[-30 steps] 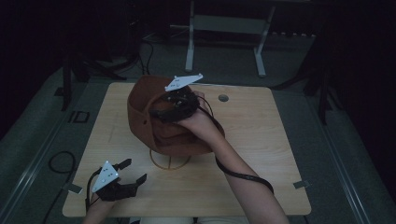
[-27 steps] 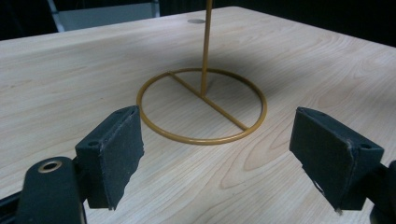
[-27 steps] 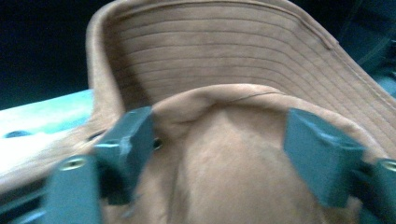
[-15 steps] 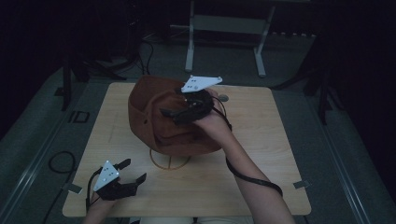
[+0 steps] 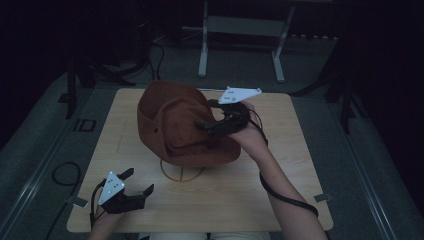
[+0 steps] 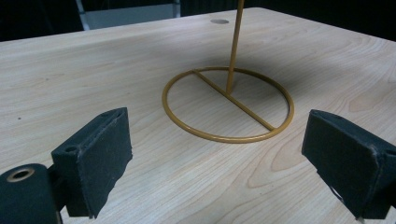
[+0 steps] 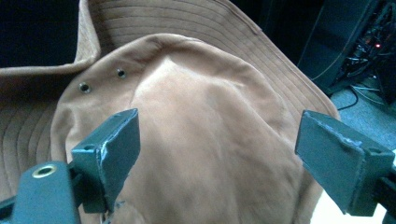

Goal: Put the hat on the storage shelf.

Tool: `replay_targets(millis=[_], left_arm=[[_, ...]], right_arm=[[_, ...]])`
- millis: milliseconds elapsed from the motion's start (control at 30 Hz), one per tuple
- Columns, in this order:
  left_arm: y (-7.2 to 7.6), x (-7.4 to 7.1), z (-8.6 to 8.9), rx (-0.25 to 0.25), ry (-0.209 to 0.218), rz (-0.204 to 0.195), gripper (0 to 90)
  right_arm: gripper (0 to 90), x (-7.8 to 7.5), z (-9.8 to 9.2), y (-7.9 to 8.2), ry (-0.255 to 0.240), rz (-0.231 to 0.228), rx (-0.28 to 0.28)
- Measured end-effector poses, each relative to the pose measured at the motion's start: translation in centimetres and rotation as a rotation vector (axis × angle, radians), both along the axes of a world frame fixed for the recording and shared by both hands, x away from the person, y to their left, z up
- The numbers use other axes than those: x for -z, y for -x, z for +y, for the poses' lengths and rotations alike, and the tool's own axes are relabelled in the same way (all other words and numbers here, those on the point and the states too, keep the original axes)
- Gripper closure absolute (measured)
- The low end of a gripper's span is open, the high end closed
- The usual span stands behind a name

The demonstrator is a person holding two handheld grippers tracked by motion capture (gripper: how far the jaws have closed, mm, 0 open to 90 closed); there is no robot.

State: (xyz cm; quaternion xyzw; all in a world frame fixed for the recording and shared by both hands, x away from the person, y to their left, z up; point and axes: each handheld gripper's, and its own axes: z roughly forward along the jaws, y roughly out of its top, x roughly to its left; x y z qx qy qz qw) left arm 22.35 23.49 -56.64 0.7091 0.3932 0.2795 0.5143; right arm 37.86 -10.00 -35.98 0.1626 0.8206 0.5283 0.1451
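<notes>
Presumably for display, a brown wide-brimmed hat [image 5: 175, 125] is perched on a gold wire hat stand [image 6: 229, 102]. The right gripper [image 5: 212, 117] is held spread beside its crown, gripping nothing; the left gripper [image 5: 139, 182] is rested spread, empty, on the wooden table [image 5: 280, 180].

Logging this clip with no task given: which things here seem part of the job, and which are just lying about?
Likely part of the job:
- brown hat, resting on the stand
- gold wire stand
- right gripper, open at the hat's crown
- left gripper, open, near the table's front edge

Just there:
- wooden table
- metal frame on the floor behind it
</notes>
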Motion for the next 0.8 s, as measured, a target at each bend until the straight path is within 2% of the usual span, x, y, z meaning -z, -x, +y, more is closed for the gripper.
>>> replay_targets(millis=[467,800], left_arm=[[-0.2,0.3,0.0,-0.008,-0.009,0.01,9.2],[-0.5,0.5,0.0,-0.001,-0.018,0.018,9.8]], right_arm=[[14.2,2.1,-6.9,0.1,-0.014,0.019,0.108],[14.3,4.7,-11.7,0.2,-0.024,0.051,0.19]])
